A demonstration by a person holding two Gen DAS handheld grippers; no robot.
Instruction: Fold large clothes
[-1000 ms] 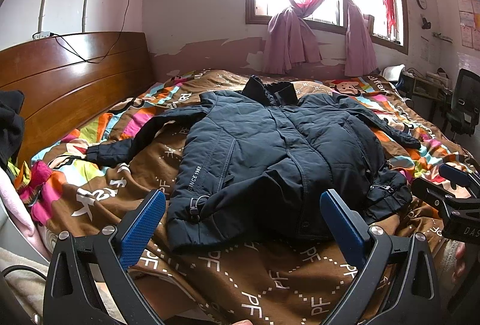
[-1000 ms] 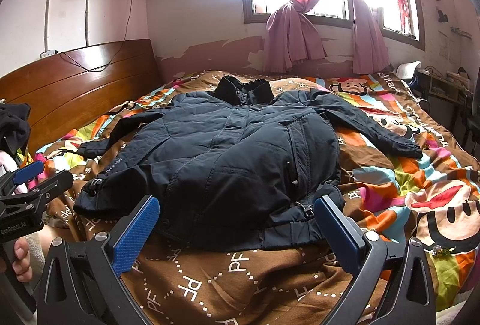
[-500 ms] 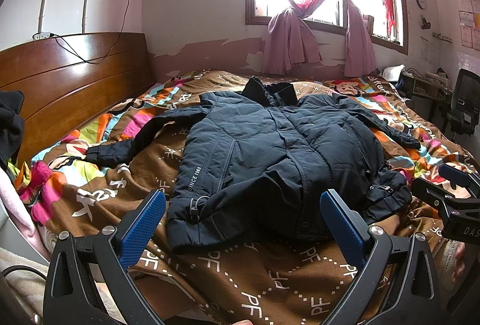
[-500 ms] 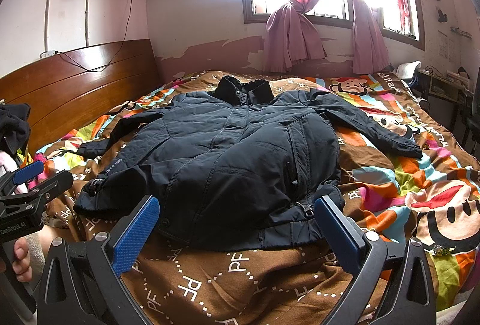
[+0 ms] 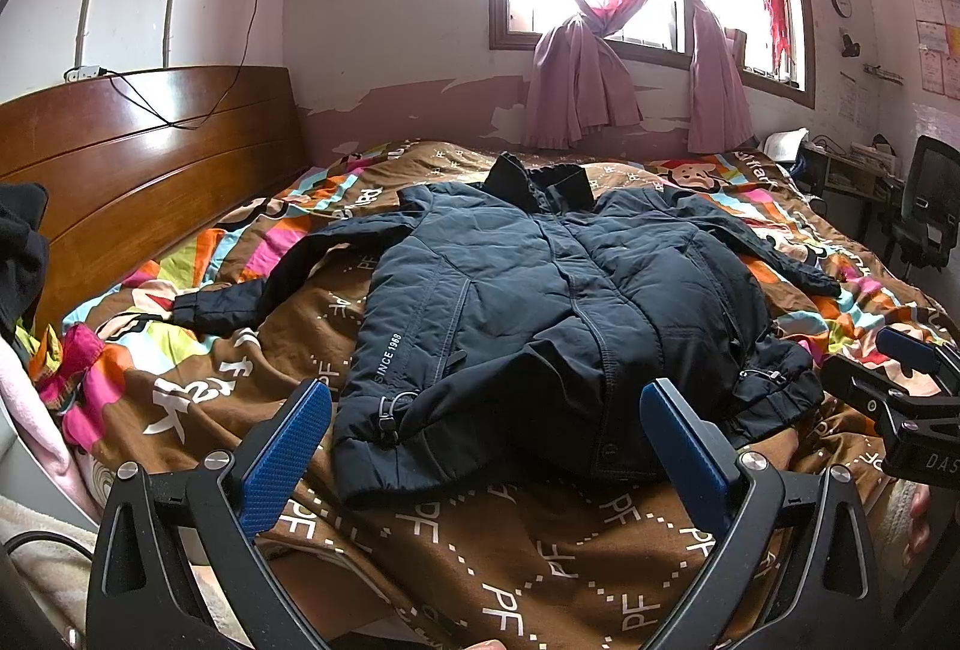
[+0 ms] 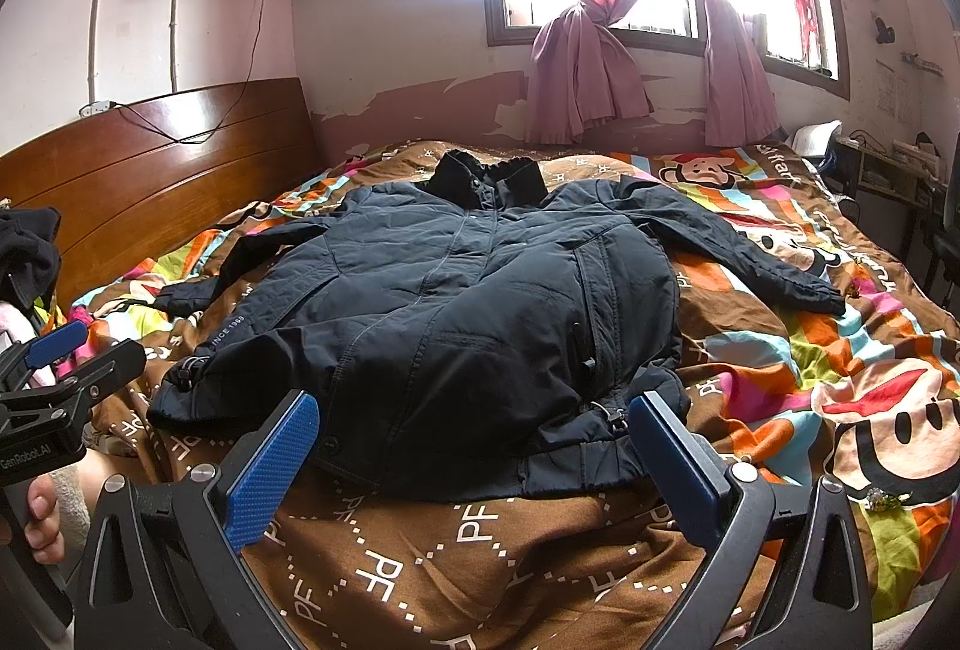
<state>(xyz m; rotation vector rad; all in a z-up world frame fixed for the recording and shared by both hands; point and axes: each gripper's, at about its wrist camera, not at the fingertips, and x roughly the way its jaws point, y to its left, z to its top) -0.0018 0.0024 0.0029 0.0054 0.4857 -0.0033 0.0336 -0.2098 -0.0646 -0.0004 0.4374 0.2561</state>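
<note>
A large dark navy padded jacket [image 5: 540, 302] lies face up on the bed, collar toward the window, both sleeves spread out; it also shows in the right wrist view [image 6: 468, 302]. My left gripper [image 5: 486, 446] is open and empty, held just short of the jacket's hem on its left side. My right gripper [image 6: 474, 458] is open and empty, just short of the hem on its right side. Each gripper shows at the edge of the other's view: the right one [image 5: 912, 386], the left one [image 6: 54, 374].
The bed has a brown and multicoloured cartoon quilt [image 5: 480, 560]. A wooden headboard [image 5: 150, 158] stands on the left with dark and pink clothes [image 5: 24, 254] piled by it. A window with pink curtains [image 5: 600, 20] is behind. A desk and chair [image 5: 924, 206] stand at the right.
</note>
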